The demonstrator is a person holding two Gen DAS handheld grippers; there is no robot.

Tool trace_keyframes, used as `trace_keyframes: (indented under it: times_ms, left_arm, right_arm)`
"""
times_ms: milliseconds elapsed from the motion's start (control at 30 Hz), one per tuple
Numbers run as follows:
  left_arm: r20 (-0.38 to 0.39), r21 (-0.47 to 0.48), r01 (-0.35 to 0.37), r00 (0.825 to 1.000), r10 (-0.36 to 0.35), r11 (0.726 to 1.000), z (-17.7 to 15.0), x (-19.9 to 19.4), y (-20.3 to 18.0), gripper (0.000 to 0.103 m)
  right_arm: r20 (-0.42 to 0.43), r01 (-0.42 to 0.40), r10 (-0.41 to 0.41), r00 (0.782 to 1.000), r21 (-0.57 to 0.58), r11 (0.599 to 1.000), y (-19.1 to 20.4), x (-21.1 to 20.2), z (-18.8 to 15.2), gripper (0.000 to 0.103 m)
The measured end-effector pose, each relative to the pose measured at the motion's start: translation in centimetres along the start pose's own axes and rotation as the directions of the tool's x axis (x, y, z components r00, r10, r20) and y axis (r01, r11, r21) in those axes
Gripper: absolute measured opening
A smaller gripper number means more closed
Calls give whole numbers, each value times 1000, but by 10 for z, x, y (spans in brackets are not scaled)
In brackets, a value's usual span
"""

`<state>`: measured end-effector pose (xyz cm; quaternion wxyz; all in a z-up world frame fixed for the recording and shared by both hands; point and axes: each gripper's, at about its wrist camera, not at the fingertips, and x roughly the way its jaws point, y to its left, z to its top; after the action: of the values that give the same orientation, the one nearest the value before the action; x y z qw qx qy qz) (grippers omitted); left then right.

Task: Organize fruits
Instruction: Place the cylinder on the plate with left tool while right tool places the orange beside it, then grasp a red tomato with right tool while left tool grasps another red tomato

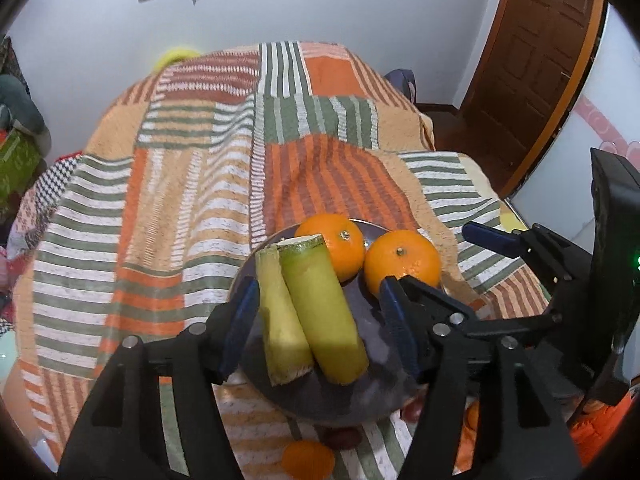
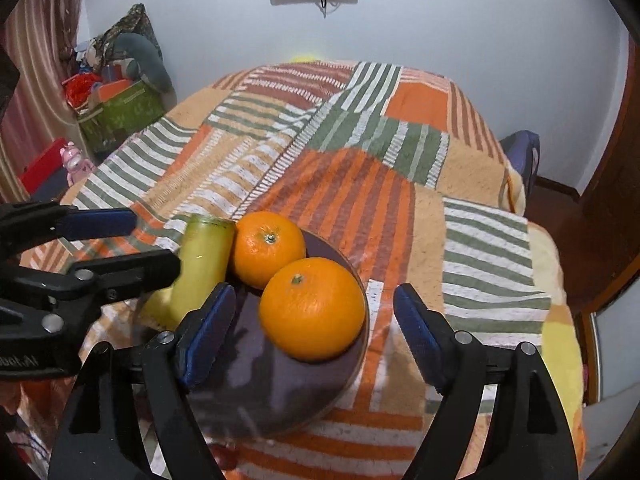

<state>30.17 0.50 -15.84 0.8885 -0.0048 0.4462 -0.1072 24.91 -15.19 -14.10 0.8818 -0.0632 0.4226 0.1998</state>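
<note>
A dark round plate (image 1: 372,380) (image 2: 280,384) sits on the striped blanket. On it lie two green-yellow sugarcane pieces (image 1: 320,304) (image 2: 202,264) and two oranges (image 1: 334,246) (image 1: 402,262), which also show in the right wrist view (image 2: 268,254) (image 2: 314,308). My left gripper (image 1: 316,324) is open, its fingers on either side of the cane pieces, not touching them. My right gripper (image 2: 310,332) is open around the nearer orange, apart from it; it also shows in the left wrist view (image 1: 492,240).
The striped orange and green blanket (image 1: 224,184) (image 2: 360,160) covers the bed. Another orange (image 1: 308,460) and dark red fruits (image 1: 340,436) lie on it below the plate. A green box (image 2: 120,116) with clutter stands at left, a wooden door (image 1: 536,64) at right.
</note>
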Motion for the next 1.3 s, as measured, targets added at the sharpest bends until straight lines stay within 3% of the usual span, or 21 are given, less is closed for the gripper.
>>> trace_keyframes:
  times_ms: [233,333,533,900,1067,1300]
  left_arm:
    - [65,1,-34,997,34,999,-16,-51,6,71]
    - [90,-12,-73,993,73,997,-28,-69,12,83]
    - [77,-48,-109,991,112,993,-60,-91,29,84]
    - [-12,-130,-120,993,119,984,-132,-107,62,84]
    - [-57,-179,-147,989,139,973,-163,-100,72,83]
    - [-114,-214,-177,981,155,961,-197,-91,79,75]
  right_arm:
    - [67,19,-18,998,-12,1000,0,-46,-9,80]
    - [96,22,-22,995,1,1000,-3,-66,-15,87]
    - [117,34,-39,992,41,999,-11,-87,-29,87]
    - [72,97,-102,992,70,993,-28,-104,-70,87]
    - [13,115,-116,993,85,990,-36,-97,-91,87]
    - [-67,125,-117,991,122,985,-44,-82,-120,87]
